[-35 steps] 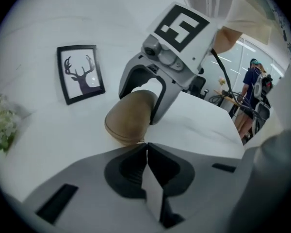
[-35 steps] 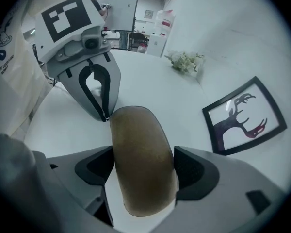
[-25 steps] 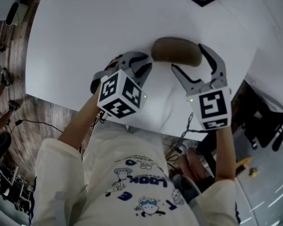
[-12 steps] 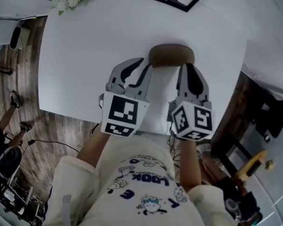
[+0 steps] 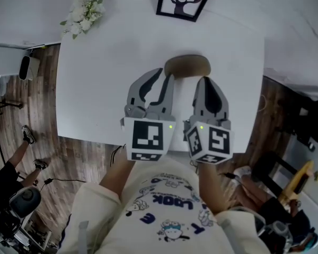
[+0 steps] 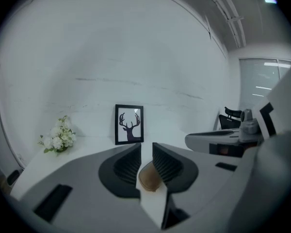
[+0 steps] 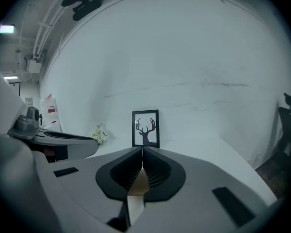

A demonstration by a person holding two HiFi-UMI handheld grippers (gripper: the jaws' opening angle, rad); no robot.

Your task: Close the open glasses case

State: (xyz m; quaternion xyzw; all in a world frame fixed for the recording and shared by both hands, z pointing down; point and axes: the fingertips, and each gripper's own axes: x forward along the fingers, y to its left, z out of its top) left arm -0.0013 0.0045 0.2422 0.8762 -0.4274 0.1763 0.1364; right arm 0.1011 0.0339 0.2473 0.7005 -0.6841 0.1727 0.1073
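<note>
The brown oval glasses case [image 5: 187, 66] lies on the white table [image 5: 95, 83] with its lid down. Both grippers hang above the table's near side, just short of the case and touching nothing. My left gripper [image 5: 160, 77] is open with an empty gap, its jaws having just opened a little; through that gap the case [image 6: 149, 178] shows. My right gripper [image 5: 204, 81] is shut on nothing, its fingertips meeting. In the right gripper view a sliver of the case [image 7: 138, 180] shows below the closed gripper [image 7: 142, 150].
A framed deer picture [image 5: 183, 1] leans on the wall at the table's far edge, with white flowers [image 5: 85, 15] at the far left corner. Wooden floor, a seated person [image 5: 8, 168] and cables lie left; a dark chair [image 5: 312, 126] stands right.
Both grippers have risen and drawn back from the case toward me. The right jaws, wide open around the case's end a second ago, have closed empty. The case lies alone.
</note>
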